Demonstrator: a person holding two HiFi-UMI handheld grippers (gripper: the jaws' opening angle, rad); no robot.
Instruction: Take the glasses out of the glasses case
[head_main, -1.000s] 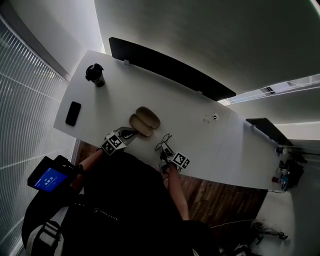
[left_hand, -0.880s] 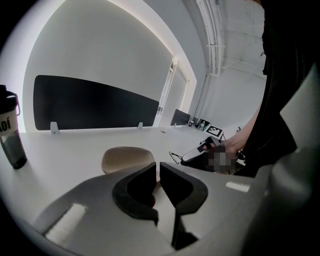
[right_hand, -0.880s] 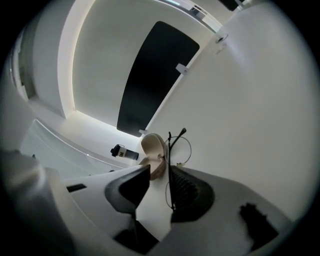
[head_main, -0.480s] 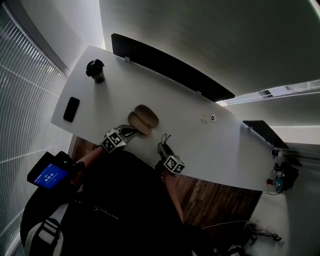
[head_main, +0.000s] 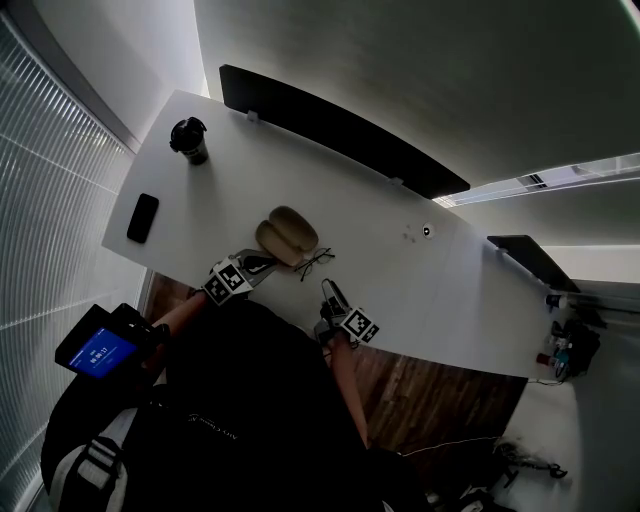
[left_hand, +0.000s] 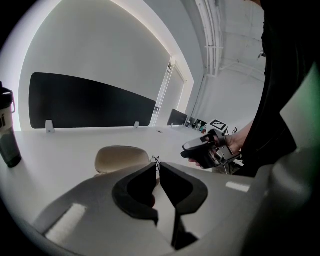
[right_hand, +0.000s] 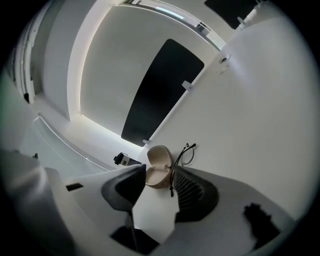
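The beige glasses case (head_main: 286, 236) lies open on the white table (head_main: 420, 285). My left gripper (head_main: 262, 264) is shut on its near edge; in the left gripper view the jaws (left_hand: 157, 167) stand almost together, with the case's lid (left_hand: 122, 159) just beyond them. The dark thin-framed glasses (head_main: 316, 262) lie on the table to the right of the case. My right gripper (head_main: 328, 290) hovers just short of them, its jaws opening. In the right gripper view (right_hand: 159, 172) the glasses (right_hand: 183, 155) lie past the right jaw's tip, one temple running along its inner edge, unpressed.
A dark lidded cup (head_main: 190, 140) stands at the table's far left corner and a black phone (head_main: 142, 217) lies near the left edge. A long black panel (head_main: 340, 130) runs along the far edge. A small round fitting (head_main: 426, 231) sits further right.
The right gripper's jaws have gone from shut on the glasses to open. The glasses now rest on the table beside the case, and the right gripper has lifted off them. The left gripper stayed put.
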